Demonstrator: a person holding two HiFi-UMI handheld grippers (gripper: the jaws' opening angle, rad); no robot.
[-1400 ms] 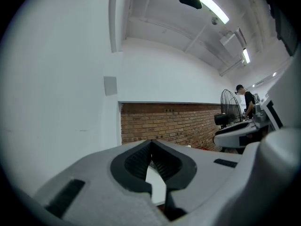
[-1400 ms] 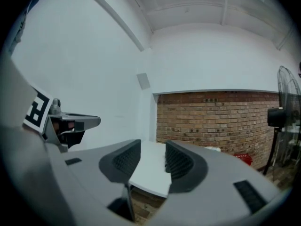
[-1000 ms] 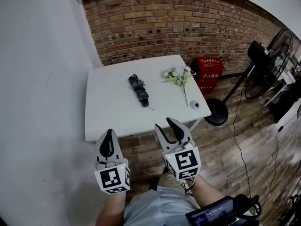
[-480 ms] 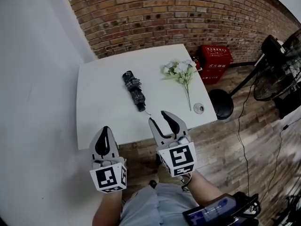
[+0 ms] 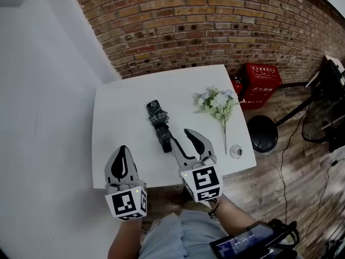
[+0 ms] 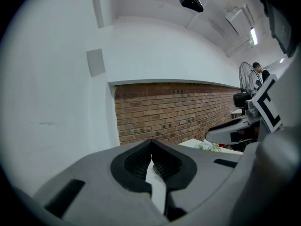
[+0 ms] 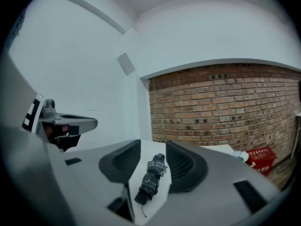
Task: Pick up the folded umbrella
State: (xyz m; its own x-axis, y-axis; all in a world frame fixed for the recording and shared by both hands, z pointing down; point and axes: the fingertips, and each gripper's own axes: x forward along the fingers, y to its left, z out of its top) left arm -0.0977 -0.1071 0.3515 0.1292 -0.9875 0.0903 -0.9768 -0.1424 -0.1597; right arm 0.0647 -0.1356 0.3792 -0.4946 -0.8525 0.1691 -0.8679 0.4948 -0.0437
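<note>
The folded umbrella [image 5: 159, 124], dark plaid, lies lengthwise on the white table [image 5: 121, 99], its handle end toward me. My right gripper [image 5: 182, 137] is open over the table's front part, just right of the umbrella's near end and not touching it. In the right gripper view the umbrella [image 7: 150, 179] shows ahead through the gap of the open right gripper [image 7: 153, 146], nothing pressed by the pads. My left gripper [image 5: 122, 154] hangs at the table's front edge, left of the umbrella, shut and empty. In the left gripper view the left gripper [image 6: 151, 144] has its jaws meeting.
A bunch of white flowers [image 5: 218, 102] lies on the table's right side, a small round object [image 5: 235, 151] near its front right corner. A brick wall [image 5: 215, 26] runs behind. A red box [image 5: 262, 81] and a fan's base [image 5: 263, 134] stand on the floor at the right.
Both grippers have moved forward toward the table. The right one has gone from before the front edge to beside the umbrella's near end. Its jaws stay equally wide.
</note>
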